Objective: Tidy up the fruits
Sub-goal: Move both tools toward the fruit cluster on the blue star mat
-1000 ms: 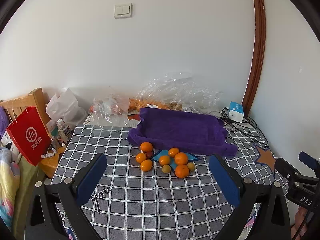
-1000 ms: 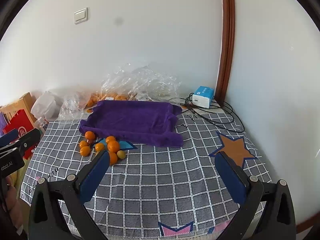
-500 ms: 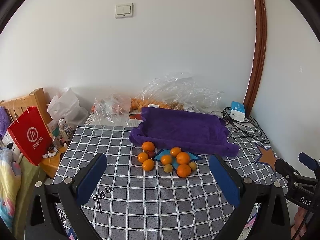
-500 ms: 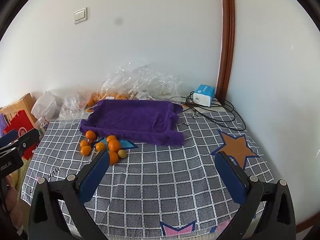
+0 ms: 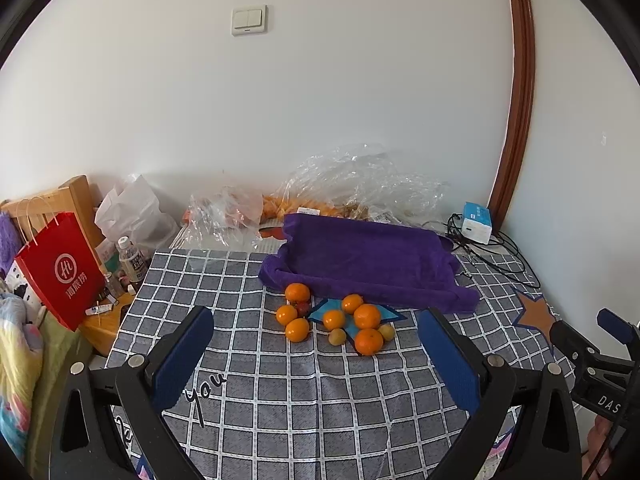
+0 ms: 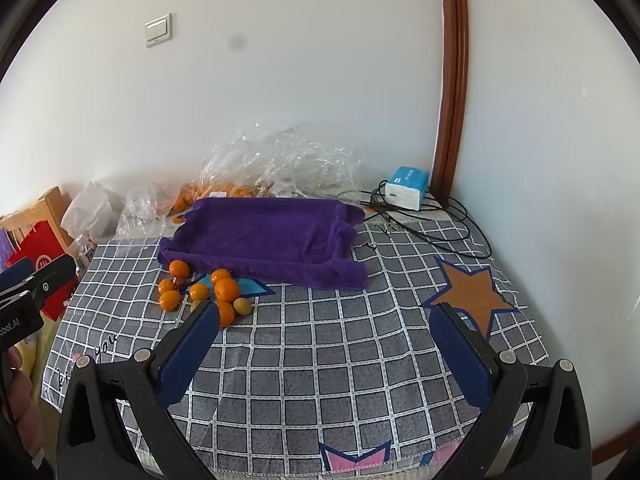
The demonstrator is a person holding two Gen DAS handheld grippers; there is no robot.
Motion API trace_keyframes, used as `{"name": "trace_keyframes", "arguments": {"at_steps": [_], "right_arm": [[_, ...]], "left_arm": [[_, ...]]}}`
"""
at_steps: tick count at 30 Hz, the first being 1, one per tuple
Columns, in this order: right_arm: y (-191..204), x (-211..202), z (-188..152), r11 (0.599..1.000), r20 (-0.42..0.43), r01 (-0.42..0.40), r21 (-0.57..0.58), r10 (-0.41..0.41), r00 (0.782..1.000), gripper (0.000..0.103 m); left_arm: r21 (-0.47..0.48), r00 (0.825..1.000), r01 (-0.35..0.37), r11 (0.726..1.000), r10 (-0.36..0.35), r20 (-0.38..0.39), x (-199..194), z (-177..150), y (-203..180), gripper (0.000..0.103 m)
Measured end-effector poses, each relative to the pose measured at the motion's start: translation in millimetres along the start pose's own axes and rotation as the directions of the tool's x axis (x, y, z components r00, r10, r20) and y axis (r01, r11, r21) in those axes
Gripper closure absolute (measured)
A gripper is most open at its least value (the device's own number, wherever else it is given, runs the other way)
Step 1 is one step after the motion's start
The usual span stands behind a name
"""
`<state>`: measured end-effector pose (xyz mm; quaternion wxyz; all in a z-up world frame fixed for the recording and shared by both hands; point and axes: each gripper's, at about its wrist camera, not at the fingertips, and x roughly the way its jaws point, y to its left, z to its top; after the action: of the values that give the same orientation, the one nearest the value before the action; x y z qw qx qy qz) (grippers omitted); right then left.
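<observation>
While both grippers hang above the checked tablecloth [image 5: 320,400], the left gripper [image 5: 316,344] and right gripper [image 6: 326,336] stand spread wide and hold nothing. A cluster of oranges [image 5: 367,316] and small yellowish fruits [image 5: 337,336] lies touching the near edge of the purple towel-covered tray [image 5: 368,260], whose long axis runs left to right, parallel to the wall [image 5: 320,100].

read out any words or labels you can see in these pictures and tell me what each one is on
"you": script on the checked tablecloth.
"DAS": cut-off lettering on the right gripper.
"obot.AI": cut-off lettering on the left gripper.
Red bag: round logo and characters, too blurred to read.
Blue-and-white box and bottle labels: too small to read.
</observation>
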<state>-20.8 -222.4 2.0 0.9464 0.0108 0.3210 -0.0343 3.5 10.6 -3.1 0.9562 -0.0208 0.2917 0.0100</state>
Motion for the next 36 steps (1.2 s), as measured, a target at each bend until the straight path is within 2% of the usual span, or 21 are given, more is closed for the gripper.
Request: {"name": "trace_keyframes", "arguments": {"at_steps": [20, 36], "right_arm": [[-3, 9, 3, 1.0, -0.007, 0.0, 0.002, 0.0, 1.0, 0.0], [11, 39, 4, 1.0, -0.008, -0.018, -0.022, 0.017, 1.0, 0.0]], "left_arm": [[0.001, 1.0, -0.023, 1.0, 0.023, -0.018, 10, -2, 7, 0.0], [-0.014, 0.998, -0.051, 0.999, 0.05, -0.04, 36, -12, 22, 0.0]]}}
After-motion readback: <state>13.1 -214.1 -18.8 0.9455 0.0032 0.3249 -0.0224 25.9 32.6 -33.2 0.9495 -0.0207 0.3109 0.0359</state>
